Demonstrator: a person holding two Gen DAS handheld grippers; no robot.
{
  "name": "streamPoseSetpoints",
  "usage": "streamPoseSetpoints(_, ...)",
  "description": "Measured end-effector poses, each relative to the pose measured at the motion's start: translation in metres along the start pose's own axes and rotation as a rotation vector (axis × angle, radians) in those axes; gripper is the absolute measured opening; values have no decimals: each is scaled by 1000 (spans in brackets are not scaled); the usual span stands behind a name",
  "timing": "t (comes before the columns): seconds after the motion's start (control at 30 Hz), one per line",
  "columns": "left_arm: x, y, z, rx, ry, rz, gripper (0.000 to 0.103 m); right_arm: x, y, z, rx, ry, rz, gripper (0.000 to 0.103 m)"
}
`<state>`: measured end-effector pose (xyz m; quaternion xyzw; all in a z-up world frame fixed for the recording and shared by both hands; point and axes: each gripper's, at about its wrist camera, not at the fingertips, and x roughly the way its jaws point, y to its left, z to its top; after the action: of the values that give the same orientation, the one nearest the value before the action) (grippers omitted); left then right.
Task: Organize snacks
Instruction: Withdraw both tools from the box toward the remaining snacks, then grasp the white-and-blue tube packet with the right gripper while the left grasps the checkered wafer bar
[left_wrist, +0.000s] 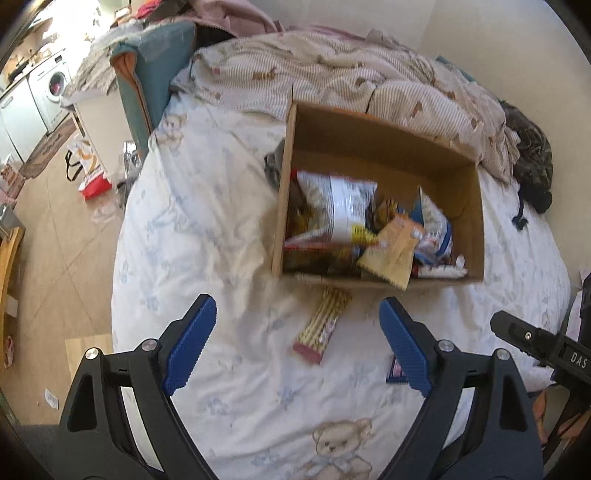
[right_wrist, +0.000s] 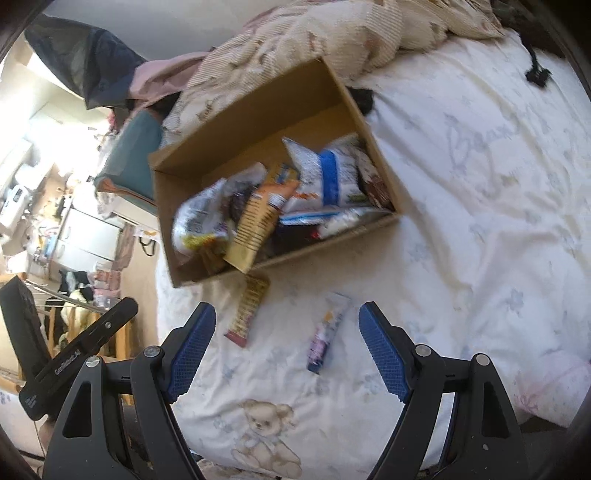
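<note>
An open cardboard box (left_wrist: 369, 129) (right_wrist: 236, 122) sits on the bed, holding several snack bags. A tan packet (left_wrist: 391, 254) (right_wrist: 255, 229) hangs over its near wall. A yellow striped snack bar (left_wrist: 323, 325) (right_wrist: 249, 310) lies on the sheet just in front of the box. A small blue and pink packet (right_wrist: 327, 336) lies to its right; in the left wrist view only its edge (left_wrist: 395, 369) shows behind the right finger. My left gripper (left_wrist: 297, 343) is open and empty above the bar. My right gripper (right_wrist: 286, 350) is open and empty above both packets.
The bed has a white teddy-bear sheet (left_wrist: 207, 229) (right_wrist: 480, 192) and a rumpled striped duvet (left_wrist: 369, 77) behind the box. Dark clothing (left_wrist: 532, 162) lies at the far right. The floor (left_wrist: 62, 251) on the left holds a red and white bag (left_wrist: 90, 170) and clutter.
</note>
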<state>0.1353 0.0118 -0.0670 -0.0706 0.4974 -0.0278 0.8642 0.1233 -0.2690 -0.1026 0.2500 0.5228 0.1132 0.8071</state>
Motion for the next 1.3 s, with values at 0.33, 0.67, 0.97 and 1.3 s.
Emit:
streamPoseSetpoints(0.33,17,8,-9,-66,76,9,88,53,-18,-14,15,175,-188,83)
streamPoseSetpoints(0.67,27,10,-5,-91,109,1,88,138,7,-45,-219,409,-416,82)
streamPoseSetpoints(0.97,31,16,-2,-141,120,-9,88,131,22,-51,-369,373,-415,11)
streamPoseSetpoints(1.3,34,23,-3,-178,134,1,88,67,-11,-22,-100,266,-82,1)
